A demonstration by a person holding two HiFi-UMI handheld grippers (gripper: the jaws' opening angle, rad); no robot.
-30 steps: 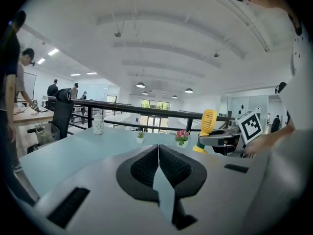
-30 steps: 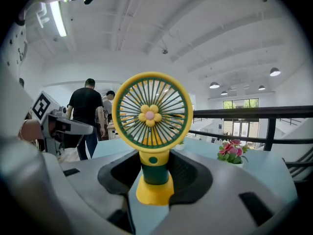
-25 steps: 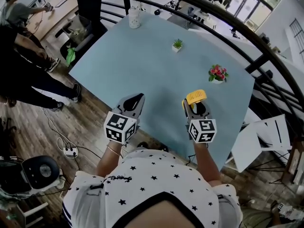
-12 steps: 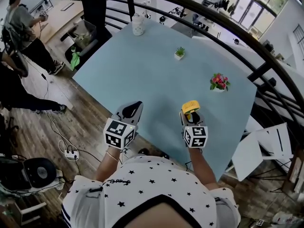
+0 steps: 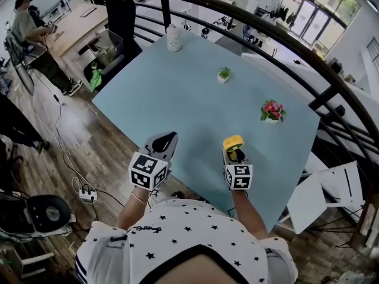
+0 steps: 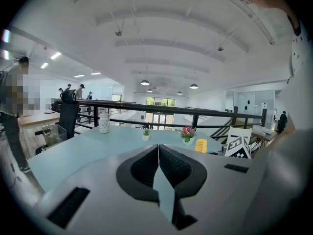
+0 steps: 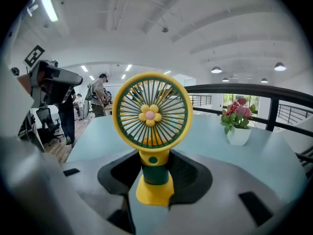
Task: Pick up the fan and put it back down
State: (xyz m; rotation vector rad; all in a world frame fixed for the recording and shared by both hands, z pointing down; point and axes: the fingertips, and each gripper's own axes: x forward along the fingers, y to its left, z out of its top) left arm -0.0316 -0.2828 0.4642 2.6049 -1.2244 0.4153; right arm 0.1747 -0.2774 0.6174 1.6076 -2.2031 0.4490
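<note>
The fan (image 7: 151,114) is yellow with a dark green grille, a flower hub and a green stem on a yellow base. It stands upright between the jaws of my right gripper (image 7: 154,173), whose pads are shut on the stem. In the head view the fan (image 5: 233,141) and right gripper (image 5: 233,152) are low over the near right part of the light blue table (image 5: 177,87); whether the base touches the table I cannot tell. My left gripper (image 5: 167,138) hovers at the table's near edge, jaws shut and empty (image 6: 158,148). The fan (image 6: 201,145) shows small at its right.
A pink flower pot (image 5: 272,109) stands beyond the fan, a small green plant (image 5: 224,74) farther back, a white jar (image 5: 173,38) at the far edge. A black railing (image 5: 308,46) curves behind the table. A person (image 5: 35,37) sits at the left; a power strip (image 5: 87,190) lies on the floor.
My right gripper has come down toward the table with the fan still in its jaws. The left gripper has stayed where it was.
</note>
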